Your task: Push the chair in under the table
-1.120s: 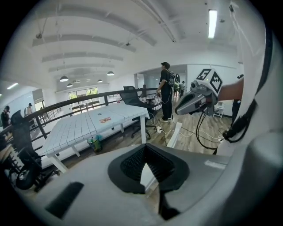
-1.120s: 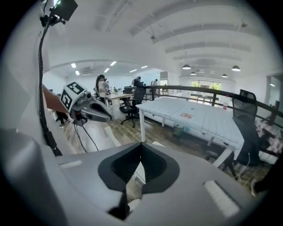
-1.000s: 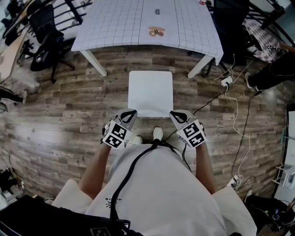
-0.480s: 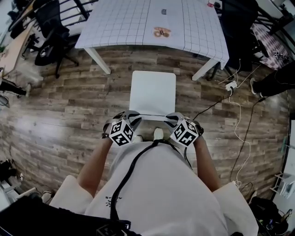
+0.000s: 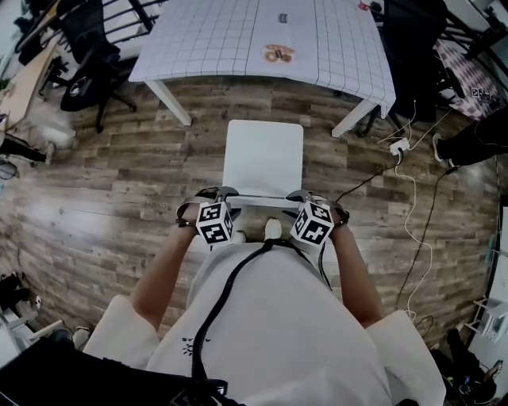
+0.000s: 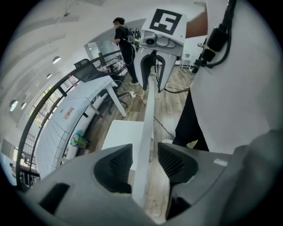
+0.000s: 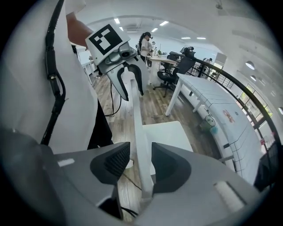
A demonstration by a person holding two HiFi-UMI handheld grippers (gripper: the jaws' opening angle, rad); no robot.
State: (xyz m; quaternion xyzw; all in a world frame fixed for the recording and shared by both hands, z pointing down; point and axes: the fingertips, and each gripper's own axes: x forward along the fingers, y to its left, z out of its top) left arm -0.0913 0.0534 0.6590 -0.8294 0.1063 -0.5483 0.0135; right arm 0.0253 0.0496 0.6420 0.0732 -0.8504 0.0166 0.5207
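Your left gripper (image 5: 216,193) and right gripper (image 5: 300,196) have just been opening. Both now stand wide astride the chair (image 5: 263,155) backrest (image 5: 262,201), with the table (image 5: 206,40) at 12 o'clock.

No readable text anywhere. Left tool (image 5: 216,193) and right tool (image 5: 300,195) cubes carry black-and-white square markers (image 5: 214,223), pattern only, no letters or digits. Red print (image 6: 69,113) on the gridded surface (image 5: 206,47): too small and skewed to read in either gripper view. Small dark label (image 5: 283,17) on the same surface: illegible. Small dark mark (image 5: 189,346) on the person's white shirt: can't make it out.
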